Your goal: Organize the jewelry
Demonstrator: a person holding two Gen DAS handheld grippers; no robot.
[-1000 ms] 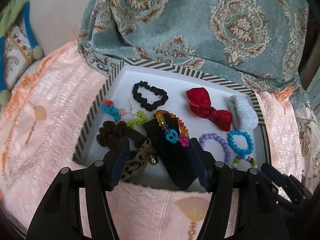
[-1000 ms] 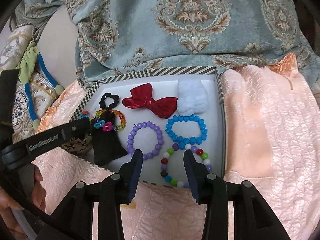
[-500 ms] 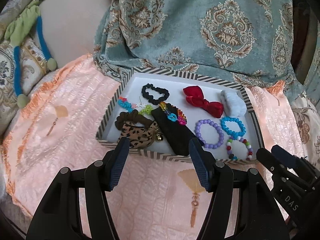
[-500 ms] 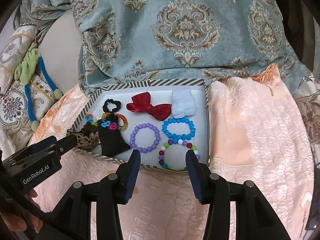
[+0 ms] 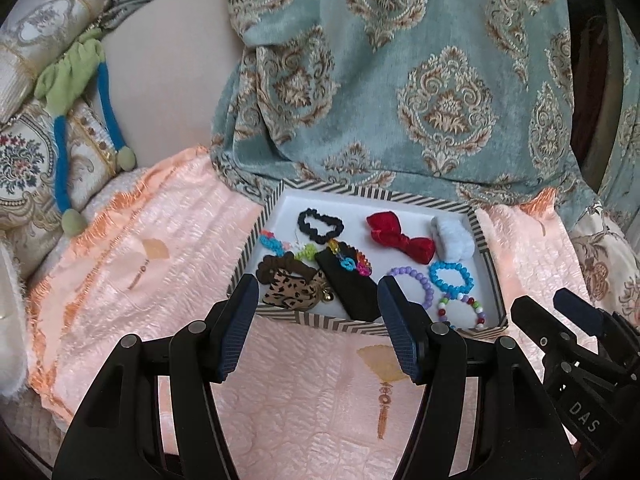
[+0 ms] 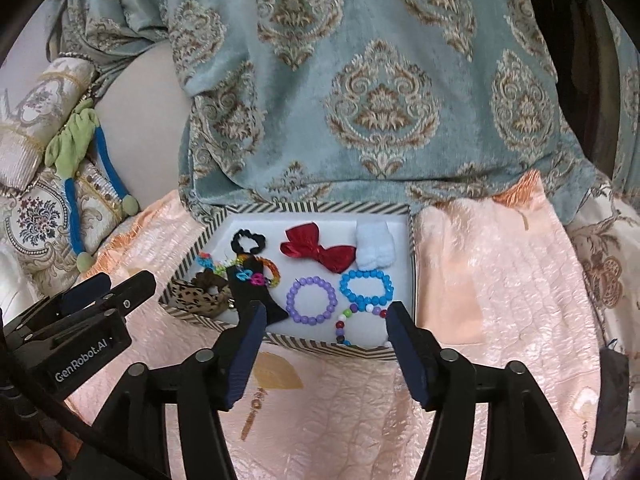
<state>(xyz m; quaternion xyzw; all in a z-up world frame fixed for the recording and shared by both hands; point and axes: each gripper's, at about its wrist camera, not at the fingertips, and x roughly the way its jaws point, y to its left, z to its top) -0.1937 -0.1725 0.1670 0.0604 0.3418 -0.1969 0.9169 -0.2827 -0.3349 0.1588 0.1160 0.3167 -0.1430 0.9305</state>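
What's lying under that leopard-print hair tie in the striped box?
A brown hair tie pokes out from beneath the leopard-print hair tie in the striped box. Whatever else lies below it is covered.

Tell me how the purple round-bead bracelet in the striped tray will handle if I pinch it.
The purple round-bead bracelet probably flexes rather than staying rigid, since it looks like separate strung beads. The glossy round beads may slip between flat pads. It lies flat in the striped-rim tray, apart from the blue bead bracelet, so a sideways nudge would likely slide it, not roll it.
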